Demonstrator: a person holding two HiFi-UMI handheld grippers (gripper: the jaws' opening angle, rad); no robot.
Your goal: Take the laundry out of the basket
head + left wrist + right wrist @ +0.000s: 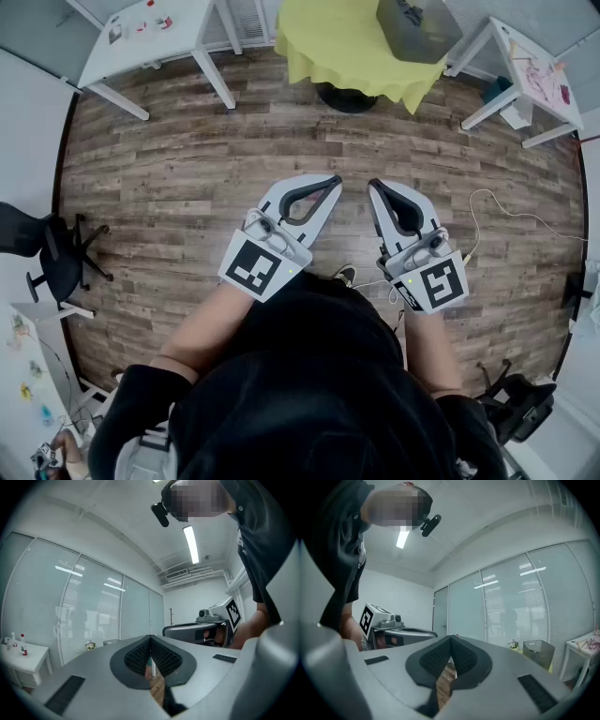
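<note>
- Wood floor [169,169] ahead; basket [419,28] sits on the yellow worktop [319,42], well apart from you.
- Your left gripper [332,181] and right gripper [374,186] have jaws together and empty, held near your waist, likely a start pose.

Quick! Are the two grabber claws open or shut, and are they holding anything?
Left gripper: shut, holding nothing.
Right gripper: shut, holding nothing.
</note>
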